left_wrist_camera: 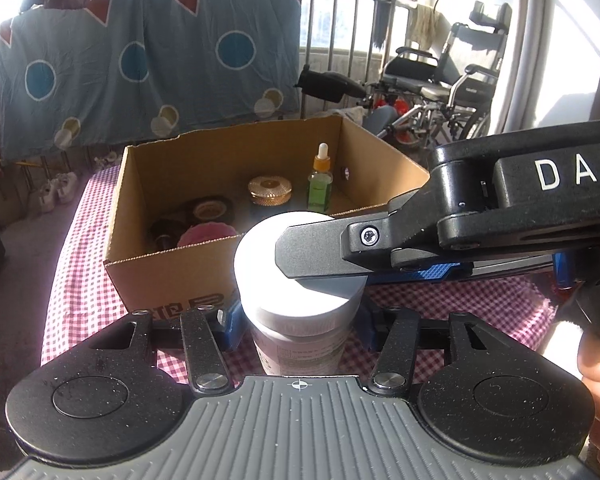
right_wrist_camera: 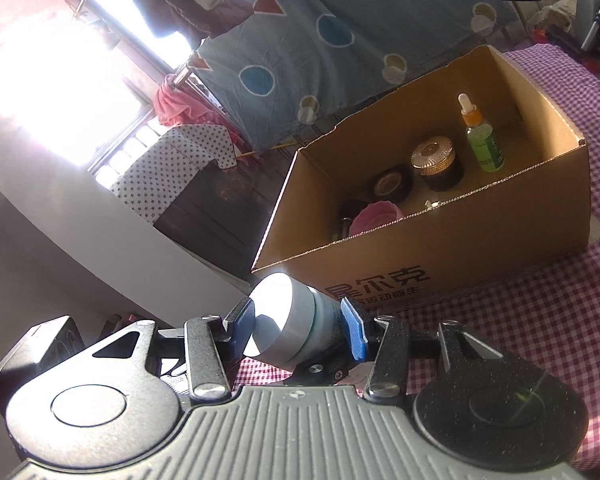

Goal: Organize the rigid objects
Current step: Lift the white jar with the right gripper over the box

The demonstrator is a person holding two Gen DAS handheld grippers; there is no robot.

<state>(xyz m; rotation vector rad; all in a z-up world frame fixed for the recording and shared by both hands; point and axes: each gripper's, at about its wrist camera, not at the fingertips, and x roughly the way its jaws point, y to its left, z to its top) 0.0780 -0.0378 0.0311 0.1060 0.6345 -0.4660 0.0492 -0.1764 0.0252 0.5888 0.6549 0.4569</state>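
Observation:
A white-lidded jar [left_wrist_camera: 300, 280] with a pale labelled body hangs over the checked tablecloth, just in front of the cardboard box [left_wrist_camera: 164, 276]. My left gripper [left_wrist_camera: 298, 328] is shut on the jar's body, a blue pad on each side. My right gripper [left_wrist_camera: 320, 248] reaches in from the right, with one finger flat across the lid. In the right wrist view the jar [right_wrist_camera: 296, 320] lies sideways between the right gripper [right_wrist_camera: 296, 330] pads: the left pad sits on the lid's top face, the right pad on the body. Both grippers hold the same jar.
The open box [right_wrist_camera: 500, 240] holds a green dropper bottle [left_wrist_camera: 320, 184], a gold-lidded jar [left_wrist_camera: 270, 190], a dark tape roll [left_wrist_camera: 210, 210] and a pink round item [left_wrist_camera: 206, 234]. A red checked tablecloth [left_wrist_camera: 460, 312] covers the table. Behind stand a wheelchair [left_wrist_camera: 440, 80] and a blanket-draped railing [left_wrist_camera: 140, 60].

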